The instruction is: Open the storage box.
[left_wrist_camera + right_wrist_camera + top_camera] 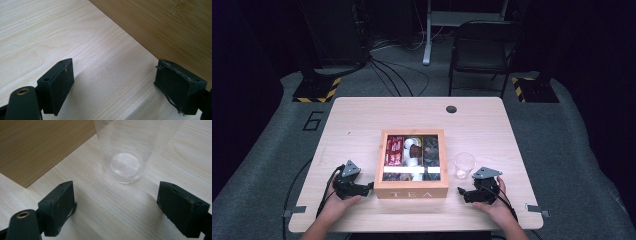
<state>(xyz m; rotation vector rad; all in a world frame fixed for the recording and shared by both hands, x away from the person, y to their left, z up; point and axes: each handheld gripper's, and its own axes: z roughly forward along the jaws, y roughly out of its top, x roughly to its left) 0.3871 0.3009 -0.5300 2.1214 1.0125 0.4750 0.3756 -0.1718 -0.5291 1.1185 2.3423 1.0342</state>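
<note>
Both hand-held grippers rest low on the table [362, 112], jaws apart and gripping nothing. From my right hand-held gripper [460, 192], the clear plastic cup [464, 165] stands upright at about 12 o'clock, near but not between the jaws. My left hand-held gripper [371, 186] points toward 3 o'clock, its tips just beside the wooden tea box [411, 190]. Each hand grips from behind, forearms entering from 6 o'clock.
</note>
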